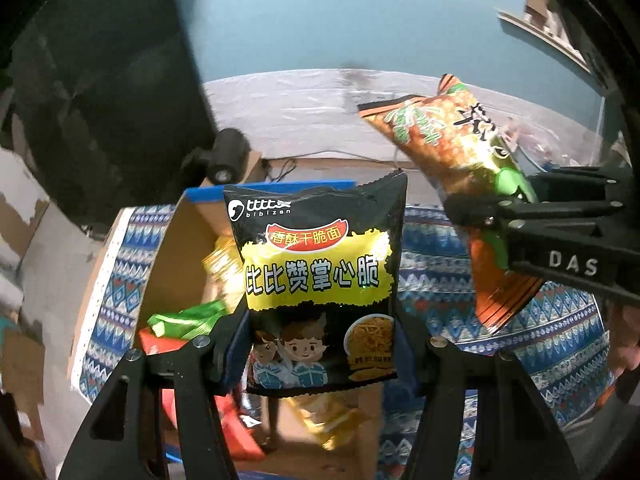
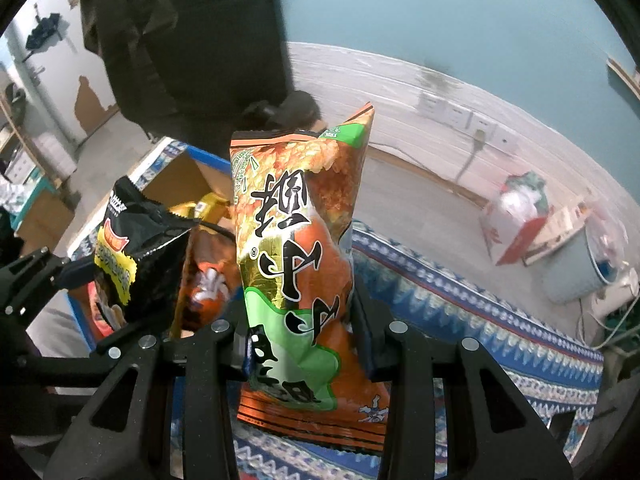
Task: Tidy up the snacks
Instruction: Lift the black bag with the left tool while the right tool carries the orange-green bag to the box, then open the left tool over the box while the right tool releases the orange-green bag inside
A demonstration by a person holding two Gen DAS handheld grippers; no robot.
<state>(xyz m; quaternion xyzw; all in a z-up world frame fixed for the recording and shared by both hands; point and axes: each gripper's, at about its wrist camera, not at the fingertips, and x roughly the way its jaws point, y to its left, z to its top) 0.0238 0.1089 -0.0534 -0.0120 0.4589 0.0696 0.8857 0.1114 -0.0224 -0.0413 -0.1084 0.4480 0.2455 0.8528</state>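
My left gripper (image 1: 320, 344) is shut on a black and yellow noodle snack bag (image 1: 320, 264), held upright above an open cardboard box (image 1: 176, 248). The box holds several snack packs, among them a green one (image 1: 188, 320) and a yellow one (image 1: 328, 420). My right gripper (image 2: 304, 344) is shut on an orange and green snack bag (image 2: 300, 240), held upright over the patterned cloth. The right gripper also shows in the left wrist view (image 1: 492, 216), to the right of the box, with its orange bag (image 1: 452, 136). The black bag shows in the right wrist view (image 2: 128, 256), at left.
A blue patterned cloth (image 1: 460, 280) covers the table under the box. A small black device (image 1: 226, 156) stands behind the box. A dark garment (image 2: 192, 40) hangs at the back left. On the floor at right are a pale bin (image 2: 580, 268) and a red and white bag (image 2: 516, 220).
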